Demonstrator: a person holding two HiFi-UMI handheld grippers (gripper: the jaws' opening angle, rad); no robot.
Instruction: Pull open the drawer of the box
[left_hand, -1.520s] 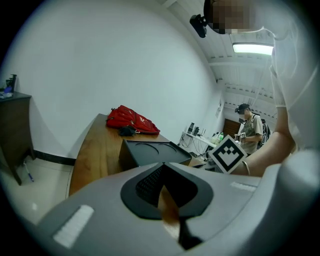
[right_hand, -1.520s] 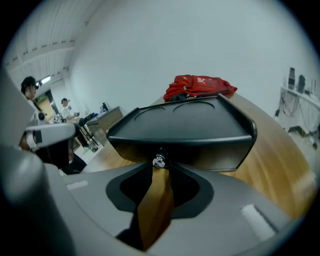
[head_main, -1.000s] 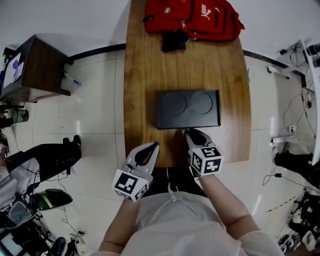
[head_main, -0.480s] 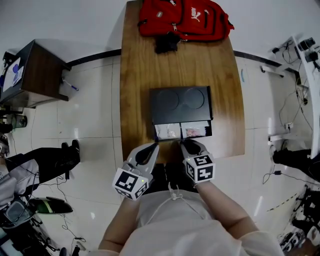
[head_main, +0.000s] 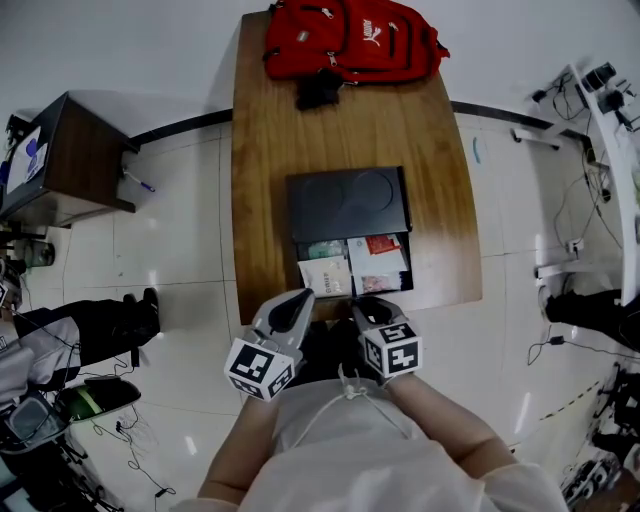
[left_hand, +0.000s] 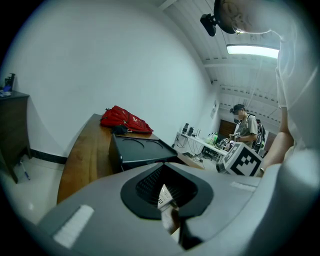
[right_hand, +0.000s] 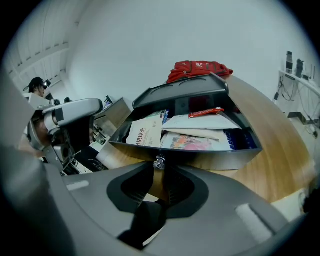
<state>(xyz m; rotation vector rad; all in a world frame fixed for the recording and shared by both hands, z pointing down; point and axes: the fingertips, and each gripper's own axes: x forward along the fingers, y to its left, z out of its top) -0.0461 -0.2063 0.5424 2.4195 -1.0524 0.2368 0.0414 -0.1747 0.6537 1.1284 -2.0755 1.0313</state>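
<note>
A black box (head_main: 348, 203) sits on the wooden table (head_main: 262, 150). Its drawer (head_main: 353, 266) stands pulled out toward me, filled with papers and packets (right_hand: 186, 131). My right gripper (head_main: 358, 300) is at the middle of the drawer front (right_hand: 210, 159), shut on the small metal knob (right_hand: 159, 162). To its left, my left gripper (head_main: 306, 294) hovers by the table's near edge, shut on nothing, a little short of the drawer's left corner. In the left gripper view the box (left_hand: 137, 150) lies ahead beyond the jaws.
A red backpack (head_main: 350, 40) and a black item (head_main: 320, 90) lie at the table's far end. A dark cabinet (head_main: 70, 145) stands on the left, with someone's legs (head_main: 95, 310) on the floor near it. Cables lie at the right. A person (left_hand: 244, 127) stands far off.
The drawer has gone from shut to well open, sliding toward me with my right gripper as it drew back. The left gripper has hardly moved.
</note>
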